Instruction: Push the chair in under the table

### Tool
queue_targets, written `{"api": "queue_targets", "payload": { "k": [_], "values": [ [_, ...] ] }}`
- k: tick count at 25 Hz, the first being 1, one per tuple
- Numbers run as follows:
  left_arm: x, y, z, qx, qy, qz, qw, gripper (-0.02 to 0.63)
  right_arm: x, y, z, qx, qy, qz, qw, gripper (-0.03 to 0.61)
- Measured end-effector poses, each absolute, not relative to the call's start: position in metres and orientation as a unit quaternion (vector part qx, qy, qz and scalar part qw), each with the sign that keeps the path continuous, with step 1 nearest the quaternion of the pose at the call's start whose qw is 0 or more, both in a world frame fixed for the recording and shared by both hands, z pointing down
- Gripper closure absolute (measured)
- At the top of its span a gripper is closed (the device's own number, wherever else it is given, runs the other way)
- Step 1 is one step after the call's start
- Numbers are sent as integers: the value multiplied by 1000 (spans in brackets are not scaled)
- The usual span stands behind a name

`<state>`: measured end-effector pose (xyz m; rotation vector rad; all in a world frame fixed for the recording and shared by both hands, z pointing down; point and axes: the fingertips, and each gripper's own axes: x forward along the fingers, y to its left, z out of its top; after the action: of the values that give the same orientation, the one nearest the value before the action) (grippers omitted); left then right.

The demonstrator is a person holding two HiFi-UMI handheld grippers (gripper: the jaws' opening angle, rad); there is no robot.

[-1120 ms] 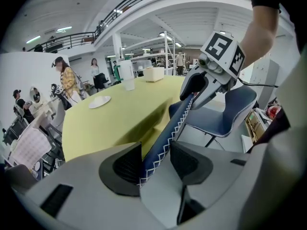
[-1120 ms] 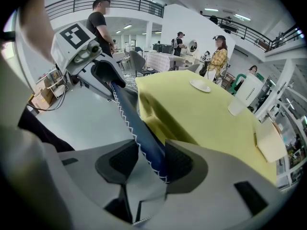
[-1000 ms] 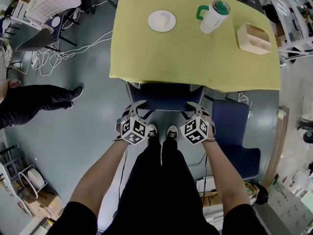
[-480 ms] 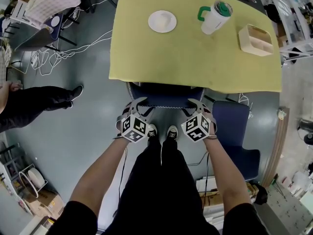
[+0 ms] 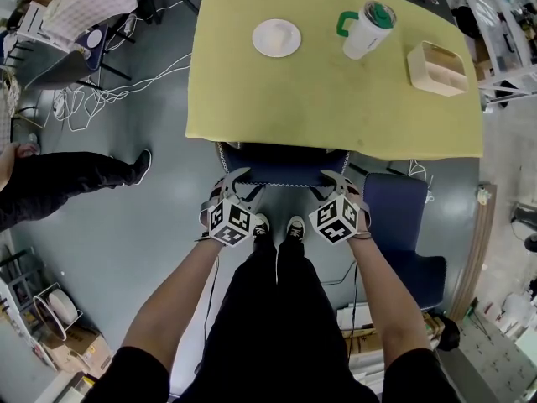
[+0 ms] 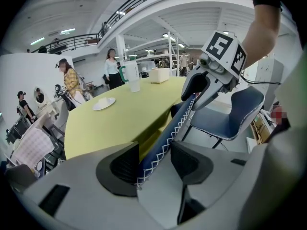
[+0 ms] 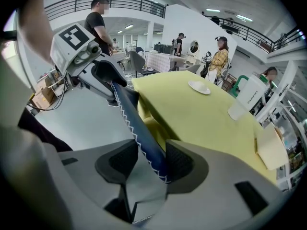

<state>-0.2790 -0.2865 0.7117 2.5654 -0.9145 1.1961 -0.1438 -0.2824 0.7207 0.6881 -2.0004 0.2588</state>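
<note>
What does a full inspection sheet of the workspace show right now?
Surface: table, yellow cover, flat.
Job's things: chair at the table's near edge, back showing.
Clutter: plate, cup and box on the table.
Grippers: left gripper and right gripper both open, each straddling the chair's back.
Cables: white cables loose on the floor, left of the table.
Surroundings: second chair at right; a bystander's leg at left.

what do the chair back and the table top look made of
Chair back: probably leather or faux leather, smooth dark blue with white zigzag stitching along its edge. Table top: looks like a matte yellow-green cover, perhaps cloth, draping over the edge.
</note>
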Motion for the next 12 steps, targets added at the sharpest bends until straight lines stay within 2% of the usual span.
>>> {"api": "queue_targets", "payload": {
  "k": [6,10,12],
  "values": [
    [-286,-283,711,854,-305,414,75,410,-145,-277,714,269,-818,78,502,399],
    [-293,-271,704,853,-316,407,82,416,-143,-267,699,278,-824,83,487,402],
    [-296,-271,694,855,-332,390,83,441,-139,-272,683,309,-827,87,461,452]
  ]
}}
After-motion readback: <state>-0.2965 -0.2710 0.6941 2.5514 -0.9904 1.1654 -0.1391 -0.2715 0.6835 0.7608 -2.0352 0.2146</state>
